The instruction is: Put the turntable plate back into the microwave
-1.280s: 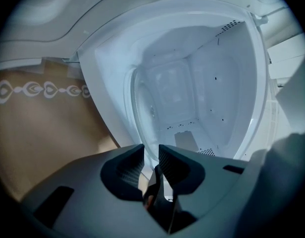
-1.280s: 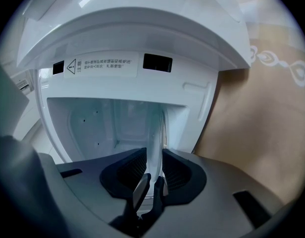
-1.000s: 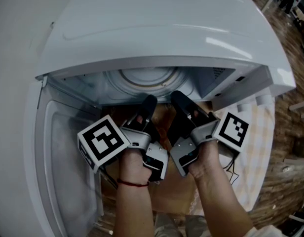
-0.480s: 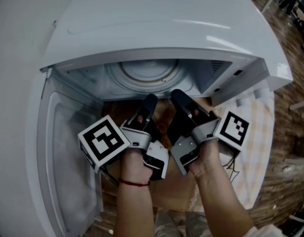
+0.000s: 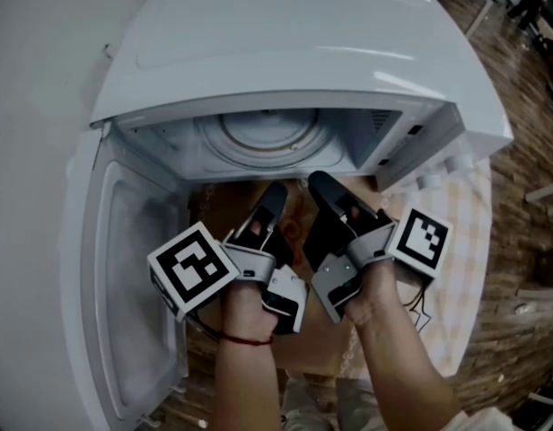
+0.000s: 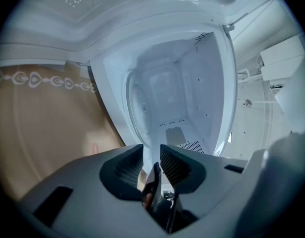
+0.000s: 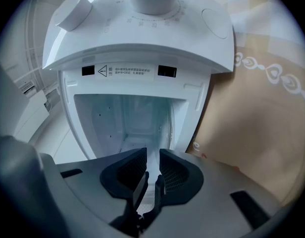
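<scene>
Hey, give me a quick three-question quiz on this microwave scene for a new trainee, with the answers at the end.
1. Where is the round clear glass turntable plate relative to the white microwave? A: on top of it; B: inside its cavity; C: on the table in front of it.
2. True or false: the microwave's white door is shut.
3. Fill in: the jaws of the dark grey left gripper and right gripper stand slightly ____.
Key: 1 B; 2 false; 3 apart.

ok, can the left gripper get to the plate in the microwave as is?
Probably yes: the door is open and the plate lies inside, just ahead of the left gripper, with nothing in between.
</scene>
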`<state>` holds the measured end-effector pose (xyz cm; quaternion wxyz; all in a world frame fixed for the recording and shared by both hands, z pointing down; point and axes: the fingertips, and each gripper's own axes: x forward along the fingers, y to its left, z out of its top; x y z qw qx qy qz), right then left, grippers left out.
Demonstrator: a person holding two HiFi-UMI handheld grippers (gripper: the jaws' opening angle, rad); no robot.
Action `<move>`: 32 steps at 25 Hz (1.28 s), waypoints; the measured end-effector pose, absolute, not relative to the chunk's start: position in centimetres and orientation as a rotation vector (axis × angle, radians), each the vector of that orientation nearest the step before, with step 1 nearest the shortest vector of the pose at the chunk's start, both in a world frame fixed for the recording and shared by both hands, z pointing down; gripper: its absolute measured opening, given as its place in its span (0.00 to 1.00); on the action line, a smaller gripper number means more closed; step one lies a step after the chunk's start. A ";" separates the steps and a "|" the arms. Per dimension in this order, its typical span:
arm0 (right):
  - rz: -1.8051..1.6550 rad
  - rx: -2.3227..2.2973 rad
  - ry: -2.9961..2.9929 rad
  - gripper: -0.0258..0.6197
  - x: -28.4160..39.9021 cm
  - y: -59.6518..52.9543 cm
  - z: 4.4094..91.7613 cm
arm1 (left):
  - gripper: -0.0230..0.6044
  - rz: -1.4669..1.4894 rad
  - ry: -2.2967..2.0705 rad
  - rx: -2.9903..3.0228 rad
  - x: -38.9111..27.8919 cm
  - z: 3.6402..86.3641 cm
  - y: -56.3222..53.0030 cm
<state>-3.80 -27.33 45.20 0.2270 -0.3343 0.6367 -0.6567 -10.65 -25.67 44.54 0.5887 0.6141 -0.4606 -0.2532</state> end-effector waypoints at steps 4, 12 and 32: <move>-1.811 -0.914 1.776 0.19 -3.4 -26.6 44.7 | 0.20 -0.593 -1.070 1.446 -10.3 43.6 -25.1; -1.806 -0.900 1.869 0.17 -2.3 -24.2 43.0 | 0.20 -0.552 -1.093 1.464 -8.9 42.3 -22.4; -1.466 -0.765 2.345 0.15 -1.0 -17.9 37.5 | 0.18 -0.609 -1.129 1.808 -6.1 37.5 -16.4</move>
